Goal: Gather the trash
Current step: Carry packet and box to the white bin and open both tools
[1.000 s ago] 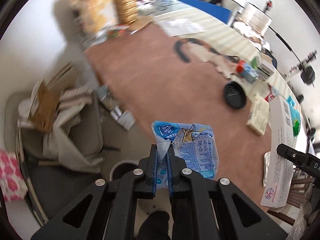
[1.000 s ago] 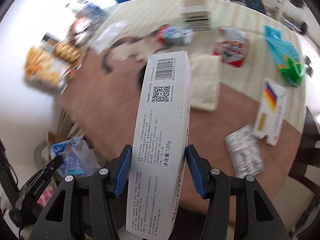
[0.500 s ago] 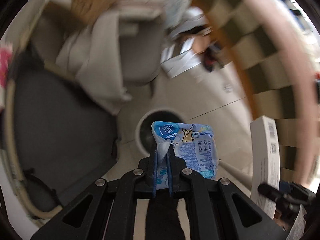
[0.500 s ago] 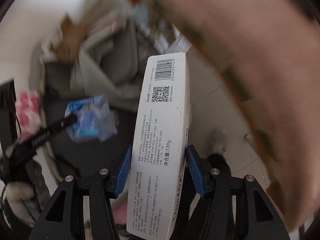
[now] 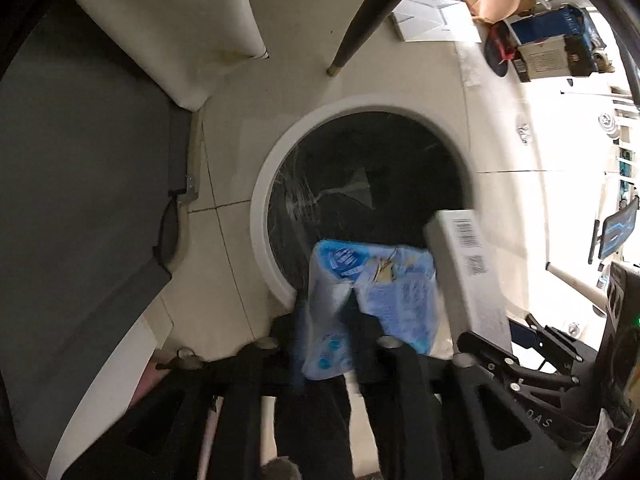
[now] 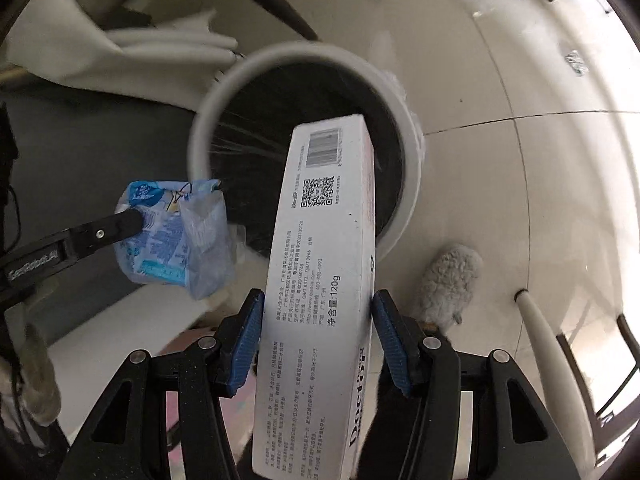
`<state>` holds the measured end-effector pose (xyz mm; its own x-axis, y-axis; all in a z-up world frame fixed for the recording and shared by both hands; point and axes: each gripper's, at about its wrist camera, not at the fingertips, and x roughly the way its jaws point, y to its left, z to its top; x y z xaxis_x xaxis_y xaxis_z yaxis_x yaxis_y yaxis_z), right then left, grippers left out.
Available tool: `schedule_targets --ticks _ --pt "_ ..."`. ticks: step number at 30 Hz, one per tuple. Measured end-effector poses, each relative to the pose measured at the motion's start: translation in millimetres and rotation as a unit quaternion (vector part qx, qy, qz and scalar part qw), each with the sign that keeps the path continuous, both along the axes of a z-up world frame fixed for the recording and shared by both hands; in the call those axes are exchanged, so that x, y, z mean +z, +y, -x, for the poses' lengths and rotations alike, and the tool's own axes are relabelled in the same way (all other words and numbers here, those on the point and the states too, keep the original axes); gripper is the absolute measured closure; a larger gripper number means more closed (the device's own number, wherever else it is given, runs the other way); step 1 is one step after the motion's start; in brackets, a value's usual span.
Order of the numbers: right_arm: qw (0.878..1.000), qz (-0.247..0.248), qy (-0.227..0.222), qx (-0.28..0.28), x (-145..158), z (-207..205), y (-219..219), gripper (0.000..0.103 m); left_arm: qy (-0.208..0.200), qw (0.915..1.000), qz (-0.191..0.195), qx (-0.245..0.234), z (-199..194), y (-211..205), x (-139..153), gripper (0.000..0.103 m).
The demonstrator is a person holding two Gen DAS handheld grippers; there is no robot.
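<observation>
A round trash bin, white rim and black liner, stands on the floor right below both grippers. My left gripper hangs over its near edge. Its jaws are opening, and the crumpled blue wrapper lies blurred between the parted fingers. In the right wrist view that wrapper hangs by the bin rim against one black left finger. My right gripper has the tall white box upright between its blue pads, top end over the bin mouth. Those jaws are starting to open. The box also shows beside the wrapper.
A dark chair leg stands on the tiles behind the bin. White cloth hangs at the upper left beside a dark grey surface. Boxes and cardboard lie on the floor at the upper right. A fluffy grey slipper is right of the bin.
Both grippers dropped from above the table to just over the floor bin, which now fills the views. The left jaws have parted and the wrapper hangs loose. The box stays between the right pads.
</observation>
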<state>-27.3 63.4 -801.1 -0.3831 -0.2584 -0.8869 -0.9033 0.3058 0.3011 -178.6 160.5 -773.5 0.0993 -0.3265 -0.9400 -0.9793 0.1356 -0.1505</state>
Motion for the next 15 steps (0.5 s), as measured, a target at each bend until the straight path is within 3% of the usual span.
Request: schedule_targets --ticks 1,3,6,10,15 --pt "1.000 -0.001 -0.006 0.002 -9.0 -0.1 0.0 0.032 0.005 0.9999 -0.009 0.001 0.9 -0.3 -5.3 0.030" --pt "1.000 -0.008 -0.027 0.006 -18.5 -0.1 7.0 0.015 0.020 0.9991 -0.037 0.000 2.7 -2.1 -8.7 0.003" --pt "0.997 -0.019 -0.078 0.013 -17.5 -3.8 7.4 0.002 0.039 0.9976 -0.058 -0.002 10.7 -5.2 -5.5 0.003" --pt "0.989 -0.039 -0.139 0.023 -8.6 -6.9 6.4 0.001 0.067 0.9933 -0.094 -0.006 19.6 -9.9 9.4 0.003" --pt "0.983 -0.060 -0.170 0.026 15.9 -9.7 14.1 0.001 0.084 0.9884 -0.126 -0.012 22.4 -11.5 29.9 0.003"
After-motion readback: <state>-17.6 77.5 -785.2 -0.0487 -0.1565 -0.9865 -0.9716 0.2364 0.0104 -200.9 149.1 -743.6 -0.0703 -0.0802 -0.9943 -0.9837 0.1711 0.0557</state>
